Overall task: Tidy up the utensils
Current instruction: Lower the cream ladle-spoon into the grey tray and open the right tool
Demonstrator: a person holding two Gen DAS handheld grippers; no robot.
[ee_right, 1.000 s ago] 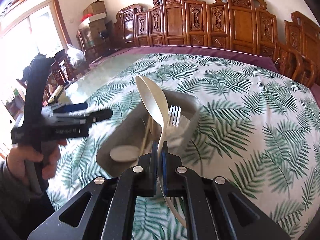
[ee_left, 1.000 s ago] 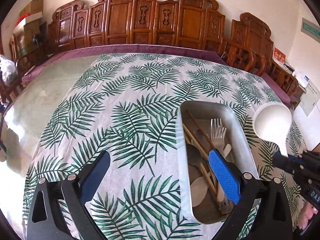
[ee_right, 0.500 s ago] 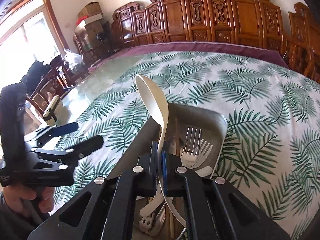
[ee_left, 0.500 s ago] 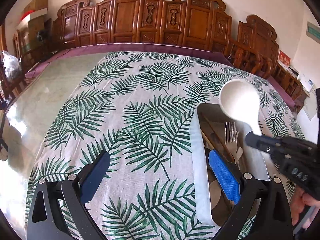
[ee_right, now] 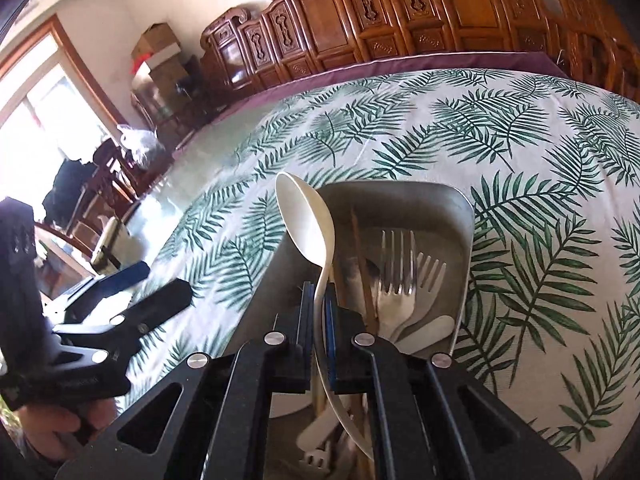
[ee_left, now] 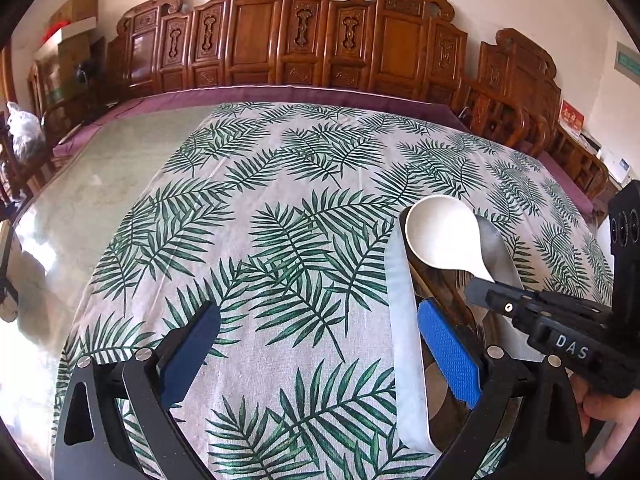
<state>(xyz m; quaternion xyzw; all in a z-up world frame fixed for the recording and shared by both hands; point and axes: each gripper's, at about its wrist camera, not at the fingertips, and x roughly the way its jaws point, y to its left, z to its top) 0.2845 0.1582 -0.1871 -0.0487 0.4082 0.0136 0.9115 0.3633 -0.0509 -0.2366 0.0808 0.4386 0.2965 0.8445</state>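
A grey metal tray (ee_right: 460, 216) lies on the palm-leaf tablecloth and holds forks (ee_right: 396, 264), wooden chopsticks (ee_right: 360, 256) and white spoons. My right gripper (ee_right: 318, 300) is shut on the handle of a large white spoon (ee_right: 308, 220) and holds it above the tray's left part, bowl forward. In the left wrist view the spoon (ee_left: 444, 240) hangs over the tray (ee_left: 404, 320), with the right gripper (ee_left: 476, 286) behind it. My left gripper (ee_left: 320, 344) is open and empty, its right finger over the tray's left rim.
Carved wooden chairs (ee_left: 304, 40) line the far side of the table. Bare glass tabletop (ee_left: 80, 216) lies left of the cloth. Cardboard boxes (ee_right: 160, 48) and a window stand at the far left.
My right gripper has carried the white spoon left and lower, from beside the tray to over it. My left gripper has shifted left, so the tray sits further right in its view.
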